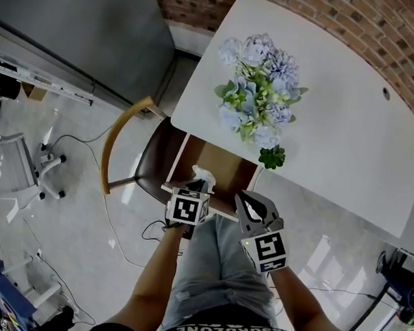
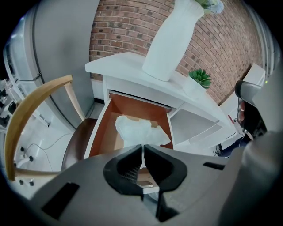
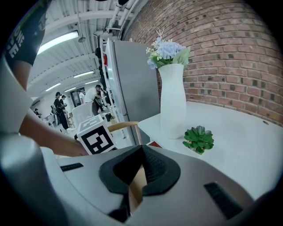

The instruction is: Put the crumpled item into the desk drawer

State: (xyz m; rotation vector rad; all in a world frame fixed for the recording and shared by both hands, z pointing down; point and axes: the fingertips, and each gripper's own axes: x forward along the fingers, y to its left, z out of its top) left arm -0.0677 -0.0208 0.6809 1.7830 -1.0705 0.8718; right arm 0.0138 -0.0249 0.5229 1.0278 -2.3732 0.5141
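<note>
The crumpled white item (image 1: 203, 174) hangs over the open desk drawer (image 1: 225, 163), whose inside is brown. My left gripper (image 1: 199, 186) is shut on its near edge. In the left gripper view the item (image 2: 137, 130) spreads out just beyond the closed tips of that gripper (image 2: 142, 148), above the drawer's floor (image 2: 132, 103). My right gripper (image 1: 244, 197) sits at the drawer's front right corner. Its tips (image 3: 141, 148) meet, and brown wood shows in the gap behind them; I cannot tell whether they grip it.
A white vase of blue flowers (image 1: 261, 86) and a small green succulent (image 1: 271, 157) stand on the white desk (image 1: 339, 137) above the drawer. A chair with a curved wooden back (image 1: 124, 129) is pushed in left of the drawer. A brick wall runs behind.
</note>
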